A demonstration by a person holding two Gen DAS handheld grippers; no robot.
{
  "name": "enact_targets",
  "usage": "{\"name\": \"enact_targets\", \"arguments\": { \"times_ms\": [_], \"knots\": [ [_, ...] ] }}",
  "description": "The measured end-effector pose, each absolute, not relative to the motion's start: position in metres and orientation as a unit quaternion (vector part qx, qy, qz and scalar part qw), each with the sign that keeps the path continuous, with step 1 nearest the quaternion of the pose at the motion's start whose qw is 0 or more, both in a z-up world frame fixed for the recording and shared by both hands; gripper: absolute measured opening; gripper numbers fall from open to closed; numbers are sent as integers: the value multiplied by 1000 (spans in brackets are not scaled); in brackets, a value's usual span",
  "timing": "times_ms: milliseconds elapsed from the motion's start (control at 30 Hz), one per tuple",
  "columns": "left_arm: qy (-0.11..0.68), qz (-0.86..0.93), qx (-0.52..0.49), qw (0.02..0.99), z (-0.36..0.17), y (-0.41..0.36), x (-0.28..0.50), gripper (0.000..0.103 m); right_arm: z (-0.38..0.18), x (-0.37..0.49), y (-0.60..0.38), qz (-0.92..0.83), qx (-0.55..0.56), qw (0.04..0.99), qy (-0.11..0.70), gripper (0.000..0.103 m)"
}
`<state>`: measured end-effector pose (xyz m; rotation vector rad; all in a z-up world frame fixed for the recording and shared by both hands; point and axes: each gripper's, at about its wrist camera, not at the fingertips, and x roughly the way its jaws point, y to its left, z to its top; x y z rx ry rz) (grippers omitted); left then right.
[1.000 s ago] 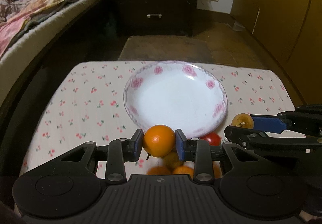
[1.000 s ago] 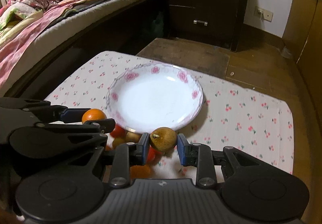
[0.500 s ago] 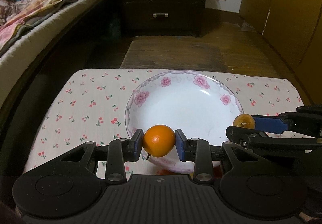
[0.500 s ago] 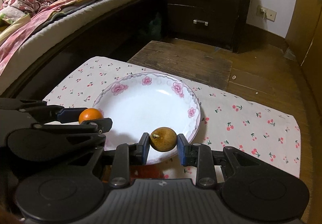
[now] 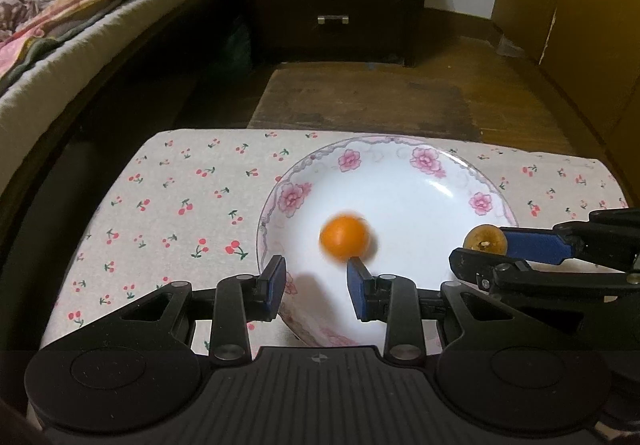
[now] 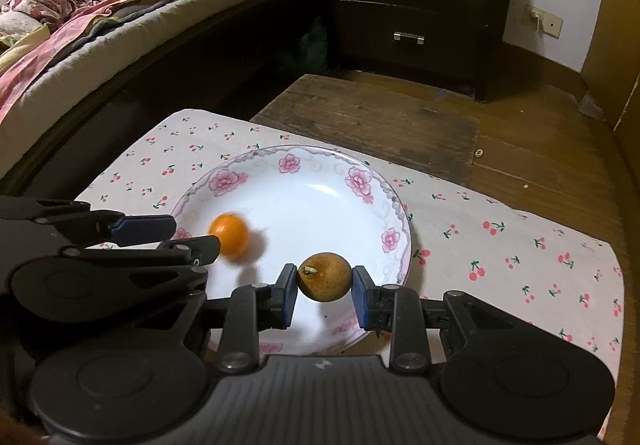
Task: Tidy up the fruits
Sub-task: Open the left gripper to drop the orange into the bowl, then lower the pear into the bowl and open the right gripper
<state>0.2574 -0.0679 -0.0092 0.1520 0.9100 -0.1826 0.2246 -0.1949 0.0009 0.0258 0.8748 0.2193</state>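
A: Where's the orange (image 5: 344, 237)?
B: On the white plate (image 5: 420, 181), blurry, prob. rolling. Left gripper (image 5: 316, 285) is let go, nothing held.
A: And the right gripper (image 6: 324, 295)?
B: Clamped on the brown fruit (image 6: 325, 277), just over the plate.
A: How's it done well?
B: Fruit should be put down low & let go slowly, away from the rim.

We saw a low table, covered edge to edge by a white cloth (image 5: 180, 205) printed with small red cherries. On the cloth a white plate (image 5: 404, 165) with pink flowers round its rim stood near the far edge, toward the right side. Beyond the far edge a bare wooden board (image 6: 372, 121) lay on the floor (image 6: 552, 165).
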Motion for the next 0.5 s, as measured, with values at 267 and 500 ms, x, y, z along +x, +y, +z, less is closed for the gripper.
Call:
{"name": "enact_targets", "arguments": {
  "times_ms": [267,500],
  "knots": [
    [439,-89,74,891,-13,-66,258,40,-9,231,-193,114,11,898,424,30],
    [434,-84,76,894,-10,-66,256,43,-9,232,-192,113,8,901,419,30]
  ]
}}
